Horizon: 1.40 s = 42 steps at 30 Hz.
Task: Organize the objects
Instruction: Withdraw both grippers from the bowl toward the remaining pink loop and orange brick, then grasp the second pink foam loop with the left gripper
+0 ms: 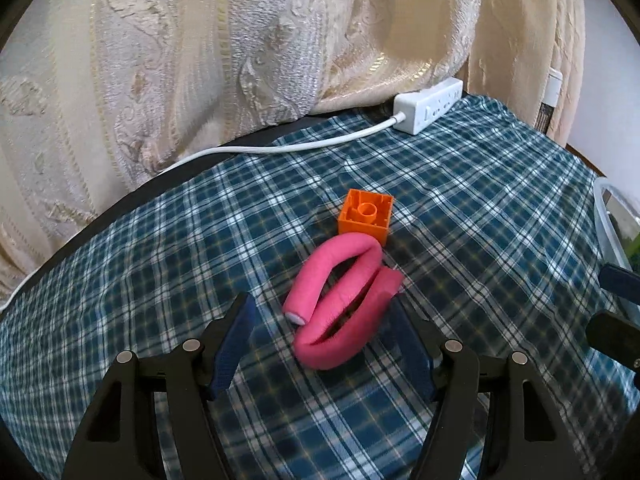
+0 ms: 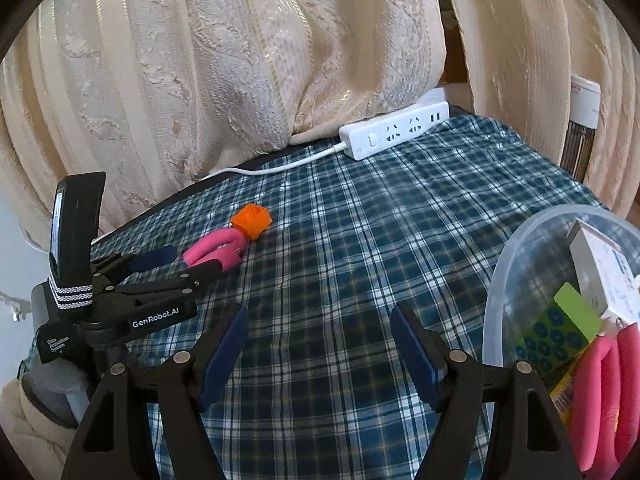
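A bent pink foam roller (image 1: 340,300) lies on the plaid cloth, just in front of an orange toy block (image 1: 366,216). My left gripper (image 1: 320,320) is open, its blue pads either side of the roller's near end, not closed on it. In the right wrist view the roller (image 2: 216,254), the block (image 2: 252,220) and the left gripper (image 2: 180,264) show at the left. My right gripper (image 2: 318,344) is open and empty above the cloth. A clear plastic bowl (image 2: 520,248) at the right holds a green box (image 2: 560,332), a white box (image 2: 604,268) and more pink rollers (image 2: 604,392).
A white power strip (image 2: 394,130) with its cable lies at the table's far edge, against cream curtains (image 2: 240,60). The bowl's rim (image 1: 604,216) shows at the right edge of the left wrist view. A heater-like object (image 2: 580,128) stands behind the table's right corner.
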Each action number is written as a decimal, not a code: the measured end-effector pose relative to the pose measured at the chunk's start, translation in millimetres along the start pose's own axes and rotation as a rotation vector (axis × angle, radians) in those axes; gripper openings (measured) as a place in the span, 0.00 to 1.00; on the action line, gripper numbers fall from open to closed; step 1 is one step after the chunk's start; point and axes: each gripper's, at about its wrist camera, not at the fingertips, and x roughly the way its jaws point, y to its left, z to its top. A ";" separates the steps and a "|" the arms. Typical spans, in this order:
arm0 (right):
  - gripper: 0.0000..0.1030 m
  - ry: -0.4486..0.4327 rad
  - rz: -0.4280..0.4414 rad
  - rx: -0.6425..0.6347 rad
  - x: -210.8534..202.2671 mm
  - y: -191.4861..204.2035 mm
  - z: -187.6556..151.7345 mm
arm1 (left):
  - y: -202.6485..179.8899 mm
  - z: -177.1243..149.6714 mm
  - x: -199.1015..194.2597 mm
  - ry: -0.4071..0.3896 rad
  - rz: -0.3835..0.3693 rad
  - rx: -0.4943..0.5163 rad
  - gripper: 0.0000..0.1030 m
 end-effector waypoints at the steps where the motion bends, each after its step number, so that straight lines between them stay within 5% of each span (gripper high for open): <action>1: 0.75 0.001 0.002 0.002 0.9 -0.6 0.1 | -0.2 0.5 1.4 0.002 0.001 0.003 0.73; 14: 0.75 -0.004 0.000 0.000 4.0 -1.0 -1.7 | 5.1 4.4 16.2 0.030 -0.009 -0.017 0.75; 20: 0.75 -0.007 -0.009 -0.011 4.6 0.7 -2.3 | 2.4 3.9 14.8 0.018 -0.015 -0.011 0.55; 42: 0.75 -0.019 -0.035 -0.047 7.6 7.1 -4.5 | 16.8 -12.7 -14.1 -0.002 0.065 -0.115 0.51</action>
